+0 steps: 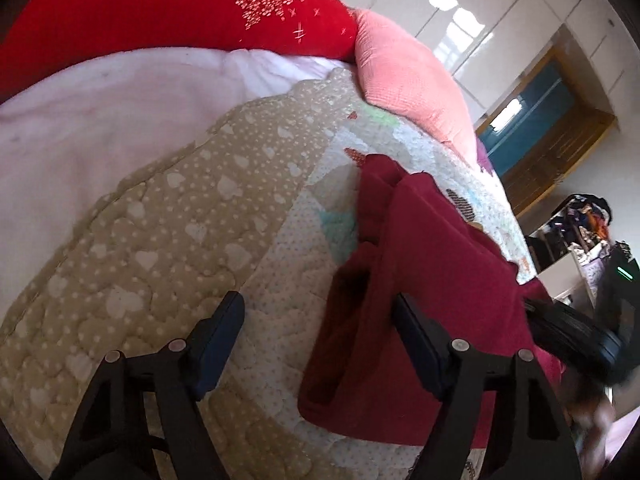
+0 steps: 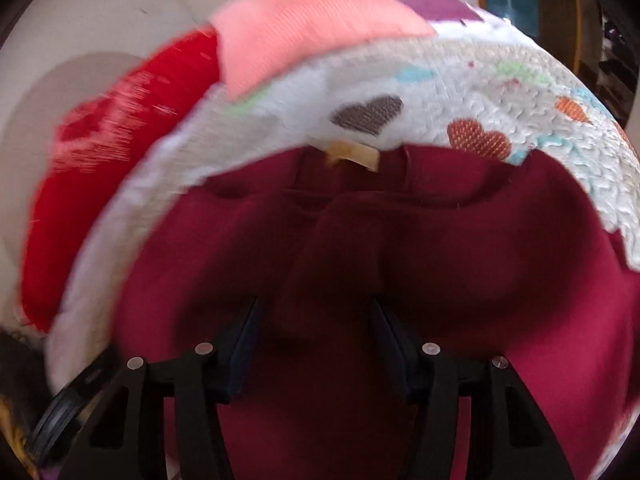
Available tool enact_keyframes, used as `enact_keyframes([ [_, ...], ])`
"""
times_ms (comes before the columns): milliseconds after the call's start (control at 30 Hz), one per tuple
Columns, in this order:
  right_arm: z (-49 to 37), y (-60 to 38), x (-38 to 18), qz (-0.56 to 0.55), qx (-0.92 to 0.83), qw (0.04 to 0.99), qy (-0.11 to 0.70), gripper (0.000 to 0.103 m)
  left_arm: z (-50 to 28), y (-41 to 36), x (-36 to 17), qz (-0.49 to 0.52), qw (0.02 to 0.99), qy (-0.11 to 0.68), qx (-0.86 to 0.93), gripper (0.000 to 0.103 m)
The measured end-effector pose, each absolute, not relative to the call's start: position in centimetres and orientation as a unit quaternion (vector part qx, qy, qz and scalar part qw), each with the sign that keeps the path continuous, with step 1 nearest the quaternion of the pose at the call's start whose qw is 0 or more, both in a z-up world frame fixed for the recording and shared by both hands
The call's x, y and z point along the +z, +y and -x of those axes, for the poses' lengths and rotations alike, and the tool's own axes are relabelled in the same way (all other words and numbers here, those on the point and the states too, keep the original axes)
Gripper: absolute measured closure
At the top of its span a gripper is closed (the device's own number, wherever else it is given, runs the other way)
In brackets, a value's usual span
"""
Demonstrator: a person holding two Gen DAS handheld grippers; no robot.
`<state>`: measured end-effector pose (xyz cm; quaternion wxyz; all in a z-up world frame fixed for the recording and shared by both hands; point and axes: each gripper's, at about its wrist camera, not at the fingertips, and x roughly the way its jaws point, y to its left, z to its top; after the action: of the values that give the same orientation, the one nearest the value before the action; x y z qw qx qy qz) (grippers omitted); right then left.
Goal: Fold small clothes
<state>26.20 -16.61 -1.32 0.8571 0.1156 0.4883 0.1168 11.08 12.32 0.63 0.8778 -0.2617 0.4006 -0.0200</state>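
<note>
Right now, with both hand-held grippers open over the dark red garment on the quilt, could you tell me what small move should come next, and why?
Probably close the right hand-held gripper on the raised fold of the dark red garment between its fingers. Its jaws are open with bunched fabric rising between them, while the left hand-held gripper sits at the garment's edge, mostly over the quilt, holding nothing.

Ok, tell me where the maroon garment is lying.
The maroon garment lies on the heart-patterned quilt, right of centre in the left wrist view, below the pink pillow.
</note>
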Motion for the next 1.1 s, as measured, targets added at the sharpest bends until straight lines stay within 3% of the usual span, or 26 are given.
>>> enact_keyframes([
  [100,-27.0,-14.9,-0.7,-0.068,0.098,0.861,0.494,0.039,-11.1,12.6,0.4,0.280,0.876,0.389,-0.046,0.016],
  [233,-26.0,-13.3,3.2,-0.051,0.141,0.871,0.467,0.039,-11.6,12.6,0.2,0.304,0.867,0.388,-0.075,0.014],
  [267,-26.0,-12.5,4.1,-0.064,0.166,0.866,0.467,0.039,-11.7,12.6,0.1,0.312,0.863,0.389,-0.082,0.023],
  [300,-25.9,-11.5,4.5,-0.075,0.187,0.857,0.473,0.038,-11.9,12.7,0.0,0.323,0.857,0.391,-0.092,0.052],
  [367,-26.5,-9.1,4.6,-0.090,0.231,0.829,0.501,0.035,-12.6,12.8,-1.4,0.363,0.824,0.414,-0.133,0.084],
  [500,-28.4,-3.3,3.0,-0.042,0.244,0.790,0.562,0.033,-12.5,13.9,-2.5,0.418,0.797,0.406,-0.155,0.087],
  [633,-30.3,1.0,1.1,0.041,0.188,0.781,0.594,0.025,-12.4,13.6,-2.5,0.417,0.798,0.405,-0.156,0.087],
  [767,-30.7,3.9,-0.5,0.129,0.143,0.774,0.603,0.023,-12.4,13.5,-2.3,0.420,0.797,0.405,-0.156,0.087],
  [900,-30.1,5.5,-2.5,0.213,0.114,0.768,0.594,0.031,-11.7,13.6,-1.6,0.401,0.809,0.403,-0.149,0.087],
  [967,-29.5,5.6,-2.6,0.237,0.106,0.776,0.575,0.045,-11.2,13.7,-1.2,0.394,0.815,0.400,-0.146,0.088],
  [1033,-28.9,4.7,-1.8,0.232,0.110,0.787,0.561,0.077,-10.6,13.9,-0.8,0.390,0.820,0.393,-0.145,0.088],
  [1100,-28.3,3.4,-0.5,0.206,0.123,0.801,0.548,0.084,-9.6,14.1,-0.2,0.388,0.827,0.380,-0.146,0.084],
])
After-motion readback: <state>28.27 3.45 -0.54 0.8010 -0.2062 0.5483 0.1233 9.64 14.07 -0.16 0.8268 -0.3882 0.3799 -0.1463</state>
